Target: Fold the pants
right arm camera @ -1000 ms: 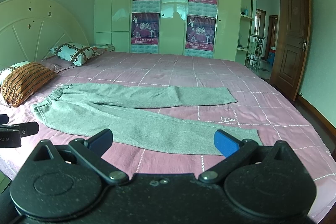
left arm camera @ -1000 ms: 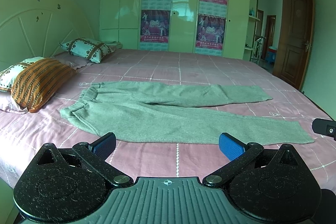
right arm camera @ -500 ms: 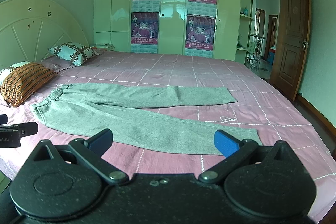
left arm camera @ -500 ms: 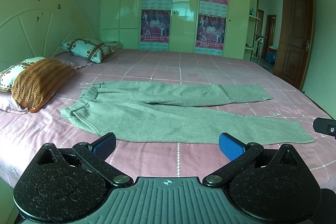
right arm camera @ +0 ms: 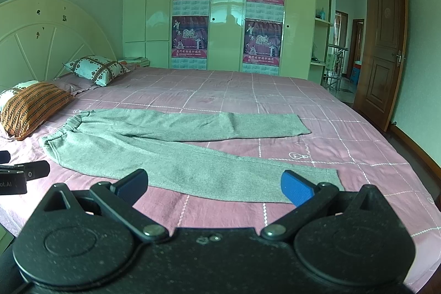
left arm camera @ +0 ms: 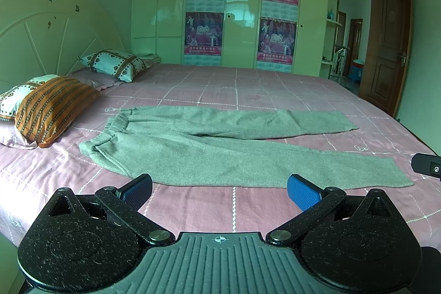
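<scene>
Left wrist view first: the left tongs (left arm camera: 219, 189) hang spread wide and empty above the near edge of the bed (left arm camera: 248, 90); over on the right wrist view the right tongs (right arm camera: 213, 185) gape just as wide, gripping nothing. Just past both lie the grey pants (left arm camera: 209, 153), flat on the pink checked sheet, waistband toward the pillows (left arm camera: 52, 106), legs parted. Far back, wardrobe doors (left arm camera: 239, 4) carry posters.

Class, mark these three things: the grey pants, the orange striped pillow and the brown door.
grey pants (left arm camera: 209, 156), left wrist view, near leg
orange striped pillow (left arm camera: 52, 106), left wrist view, striped top face
brown door (right arm camera: 381, 51), right wrist view, middle panel
</scene>
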The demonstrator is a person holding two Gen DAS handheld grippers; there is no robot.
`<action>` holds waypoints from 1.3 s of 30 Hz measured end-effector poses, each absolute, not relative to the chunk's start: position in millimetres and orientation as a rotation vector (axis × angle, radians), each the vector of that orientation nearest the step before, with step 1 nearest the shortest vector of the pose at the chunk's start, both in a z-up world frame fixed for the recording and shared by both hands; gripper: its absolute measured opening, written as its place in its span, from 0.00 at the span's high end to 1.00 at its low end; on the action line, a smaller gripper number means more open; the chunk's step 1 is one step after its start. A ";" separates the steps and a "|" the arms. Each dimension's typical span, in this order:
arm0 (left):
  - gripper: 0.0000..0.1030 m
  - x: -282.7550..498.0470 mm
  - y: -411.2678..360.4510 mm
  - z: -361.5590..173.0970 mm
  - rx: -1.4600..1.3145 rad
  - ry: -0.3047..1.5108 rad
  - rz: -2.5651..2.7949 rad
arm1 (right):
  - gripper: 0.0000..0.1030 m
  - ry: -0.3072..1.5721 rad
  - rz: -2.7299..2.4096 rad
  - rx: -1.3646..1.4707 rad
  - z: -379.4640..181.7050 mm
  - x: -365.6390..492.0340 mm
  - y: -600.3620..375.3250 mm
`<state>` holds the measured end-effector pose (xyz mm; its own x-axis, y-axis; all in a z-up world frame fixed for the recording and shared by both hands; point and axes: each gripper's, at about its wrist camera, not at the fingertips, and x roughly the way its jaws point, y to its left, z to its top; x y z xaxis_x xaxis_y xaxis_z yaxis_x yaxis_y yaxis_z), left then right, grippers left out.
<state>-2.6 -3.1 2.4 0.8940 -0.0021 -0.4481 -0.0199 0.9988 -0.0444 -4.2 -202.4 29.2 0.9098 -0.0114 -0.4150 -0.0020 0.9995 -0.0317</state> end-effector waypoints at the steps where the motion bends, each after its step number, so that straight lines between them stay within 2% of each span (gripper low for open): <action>1: 0.00 -2.5 -3.1 2.4 -0.048 0.465 0.010 | 0.06 0.429 -0.004 -0.031 29.2 -4.1 -202.3; 23: 0.00 4.7 5.1 0.4 -0.016 0.486 0.071 | 0.06 0.399 0.010 -0.053 37.8 -6.7 -205.5; 29: 0.00 33.9 53.1 -13.9 -0.156 0.529 0.033 | 0.06 0.418 0.011 -0.017 33.0 20.0 -236.3; 34: 0.00 82.0 95.8 -21.4 -0.111 0.592 0.112 | 0.06 0.453 0.042 0.001 32.5 63.6 -250.6; 39: 0.00 156.6 147.2 -5.5 -0.064 0.596 0.136 | 0.18 0.462 0.090 -0.002 46.9 128.0 -255.0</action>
